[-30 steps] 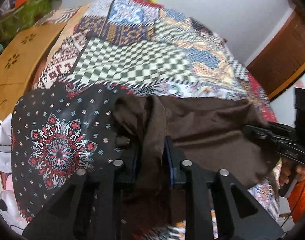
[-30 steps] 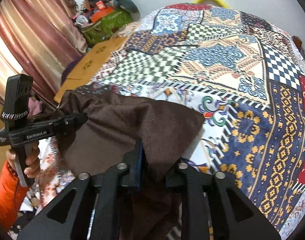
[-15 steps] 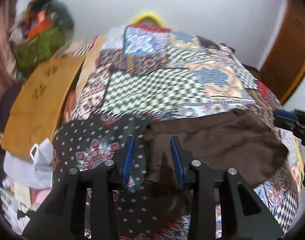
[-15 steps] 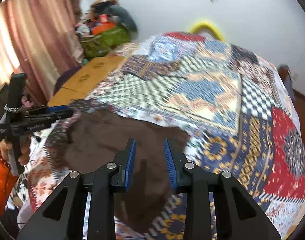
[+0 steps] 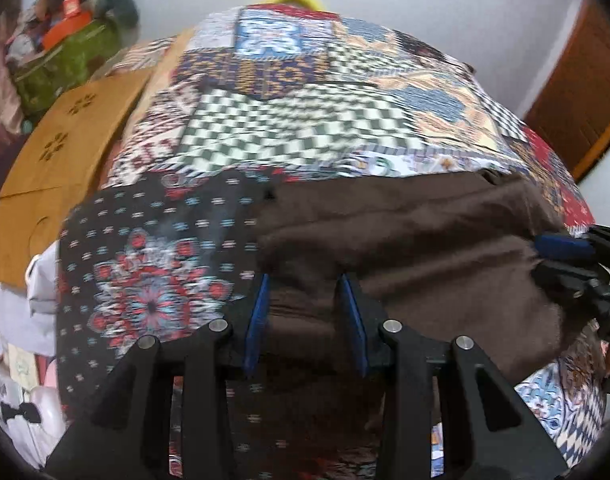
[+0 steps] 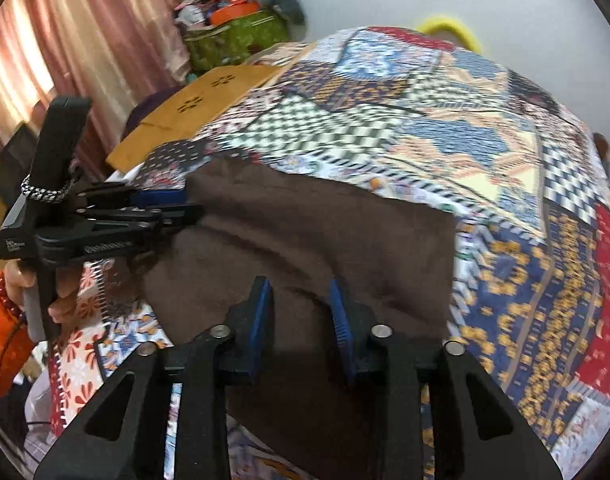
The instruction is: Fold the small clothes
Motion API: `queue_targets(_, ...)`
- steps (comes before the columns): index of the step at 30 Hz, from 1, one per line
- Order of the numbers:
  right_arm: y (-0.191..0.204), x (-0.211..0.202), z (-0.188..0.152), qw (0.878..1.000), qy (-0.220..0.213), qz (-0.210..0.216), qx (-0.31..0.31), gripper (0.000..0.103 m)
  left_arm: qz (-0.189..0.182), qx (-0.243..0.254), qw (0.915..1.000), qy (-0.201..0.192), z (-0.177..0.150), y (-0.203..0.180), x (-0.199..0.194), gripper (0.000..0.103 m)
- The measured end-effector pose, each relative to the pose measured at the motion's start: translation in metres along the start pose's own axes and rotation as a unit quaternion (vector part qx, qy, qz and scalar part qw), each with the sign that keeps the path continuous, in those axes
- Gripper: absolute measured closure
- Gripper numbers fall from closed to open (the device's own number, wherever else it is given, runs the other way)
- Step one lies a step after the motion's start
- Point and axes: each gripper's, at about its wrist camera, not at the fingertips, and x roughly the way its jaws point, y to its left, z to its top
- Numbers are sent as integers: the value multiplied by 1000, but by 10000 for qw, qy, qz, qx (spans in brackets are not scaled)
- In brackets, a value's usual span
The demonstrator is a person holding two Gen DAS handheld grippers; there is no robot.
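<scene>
Roughly mid-fold. Brown garment point(image 5: 405, 240) lay spread on patchwork bedspread point(image 5: 289, 112), near edge of bed, w/ its left part overlapping a dark floral cloth point(image 5: 145, 272). Some soft ridges across the brown fabric; far edge fairly straight in right wrist view.

Left gripper point(image 5: 305, 308): jaws apart by a moderate gap, blue pads showing, nothing pinched; brown cloth visible betw. them but lying loose beneath. Right gripper point(image 6: 299, 312): same, jaws parted, empty, poised above near portion of garment. Each gripper also showed in the other's cam, at opposite ends of the cloth, tips close to or touching fabric; couldn't tell which.

Judgement: garment looked laid out flat, grips let go, so step in hand = betw. folds, setting up next grasp. Next move prob. calls for both grippers to pick up matching corners or an edge, pinching one layer only, then carrying it over evenly. Risk: grabbing floral cloth along w/ the brown at left, since the two overlap there. Both views motion-blurred, so fine edges and hems unclear.

Wooden board point(image 5: 65, 136) off far left, cluttered green bag point(image 6: 233, 40) beyond.
</scene>
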Motion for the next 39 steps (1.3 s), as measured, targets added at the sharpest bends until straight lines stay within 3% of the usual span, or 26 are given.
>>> queue_targets(5,-10,-23,-3,9995,-153,-131,228,71,73,-184,9996,-201,0,14,-26,67)
queue_targets(12,16,-98,7,9931,-1153,-170,124,71,-83,23,9939,-1097,3,-14,-117,67)
queue_targets(17,48,-167,9,9778,-2091,-92,-73,71,-157,347,9793,-1986,-5,-53,-200,67)
queue_targets(20,65,-202,5,9660,-2579,-53,-166,71,-79,516,9655,-2552,-17,-75,-248,67)
queue_targets(25,90,-243,-12,9467,-3206,-56,-305,71,59,534,9427,-3294,-46,-99,-303,67)
queue_targets(28,103,-259,-25,9380,-3453,-73,-306,71,100,477,9332,-3561,-62,-107,-321,59)
queue_targets(30,108,-263,-33,9343,-3549,-196,-280,64,150,436,9278,-3701,-72,-111,-330,49)
queue_targets(32,111,-265,-39,9307,-3630,-363,-244,45,200,414,9239,-3799,-80,-114,-334,40)
queue_targets(39,112,-261,-49,9282,-3633,-794,-131,17,169,255,9239,-3815,-93,-114,-336,11)
